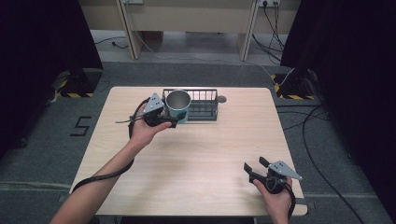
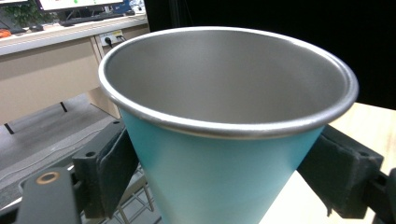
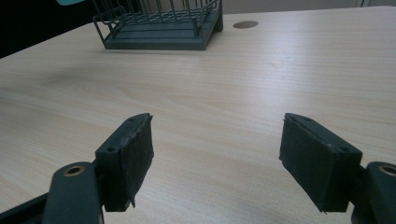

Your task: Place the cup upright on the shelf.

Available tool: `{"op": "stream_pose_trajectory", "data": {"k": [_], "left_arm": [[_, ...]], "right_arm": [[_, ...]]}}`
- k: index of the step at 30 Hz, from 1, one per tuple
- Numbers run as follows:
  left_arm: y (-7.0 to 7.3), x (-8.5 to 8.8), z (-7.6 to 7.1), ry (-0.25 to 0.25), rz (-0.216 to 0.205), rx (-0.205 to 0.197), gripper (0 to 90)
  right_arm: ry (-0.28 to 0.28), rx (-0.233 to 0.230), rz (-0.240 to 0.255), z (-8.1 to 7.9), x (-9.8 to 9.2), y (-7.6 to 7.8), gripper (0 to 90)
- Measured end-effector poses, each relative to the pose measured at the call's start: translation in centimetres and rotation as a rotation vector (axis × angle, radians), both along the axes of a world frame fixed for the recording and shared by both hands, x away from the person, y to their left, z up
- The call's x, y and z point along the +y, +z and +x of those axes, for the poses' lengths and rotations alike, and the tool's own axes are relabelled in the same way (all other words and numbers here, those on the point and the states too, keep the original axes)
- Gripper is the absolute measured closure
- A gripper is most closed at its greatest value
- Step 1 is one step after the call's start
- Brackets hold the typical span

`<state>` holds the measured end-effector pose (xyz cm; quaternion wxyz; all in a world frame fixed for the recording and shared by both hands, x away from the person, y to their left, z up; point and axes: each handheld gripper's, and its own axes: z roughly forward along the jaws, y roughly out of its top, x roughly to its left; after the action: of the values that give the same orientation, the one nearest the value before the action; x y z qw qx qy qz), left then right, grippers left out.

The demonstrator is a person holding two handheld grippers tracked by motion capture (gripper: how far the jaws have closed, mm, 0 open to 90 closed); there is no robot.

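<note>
Left gripper (image 1: 172, 122) clamps teal steel cup (image 1: 178, 106) low on its wall, at rack (image 1: 205, 110) left end. Prob. light, stiff, slick; grip below rim. Right gripper (image 1: 254, 167) wide open, empty, w/ nothing near.

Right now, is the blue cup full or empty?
Empty: the cup shows bare metal walls inside, though its very bottom is hidden.

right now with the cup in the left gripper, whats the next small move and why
Probably lower the cup into the left end of the wire rack, then open. The left gripper has its pads against the cup's teal sides, holding it upright at the rack's left end; whether it already stands on the rack I cannot tell. The right gripper is open, far off near the table's front edge.
</note>
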<state>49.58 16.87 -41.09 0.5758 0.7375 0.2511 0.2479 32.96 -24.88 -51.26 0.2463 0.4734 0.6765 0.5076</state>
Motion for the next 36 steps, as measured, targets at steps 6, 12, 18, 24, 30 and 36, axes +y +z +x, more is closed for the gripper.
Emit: {"op": "stream_pose_trajectory", "data": {"k": [6,12,18,24,30,36], "left_arm": [[0.5,-0.2,0.6,0.009,-0.002,-0.007,16.1],[0.7,-0.3,1.2,0.02,-0.002,-0.006,16.1],[0.8,-0.5,1.7,0.028,-0.007,-0.002,16.1],[1.2,-0.8,2.1,0.032,-0.009,-0.003,16.1],[1.4,-1.1,2.6,0.039,-0.006,-0.003,16.1],[1.6,-1.4,3.0,0.044,-0.005,-0.002,16.1]], "right_arm": [[0.0,-0.001,0.0,0.0,0.0,0.0,26.5],[0.0,0.0,0.0,0.0,0.0,0.0,26.5],[0.0,-0.001,0.001,0.0,0.0,0.0,26.6],[0.0,0.0,0.0,0.0,0.0,0.0,26.5],[0.0,0.001,0.001,0.0,0.0,0.0,26.5],[0.001,0.001,0.001,0.0,0.0,0.0,26.5]]}}
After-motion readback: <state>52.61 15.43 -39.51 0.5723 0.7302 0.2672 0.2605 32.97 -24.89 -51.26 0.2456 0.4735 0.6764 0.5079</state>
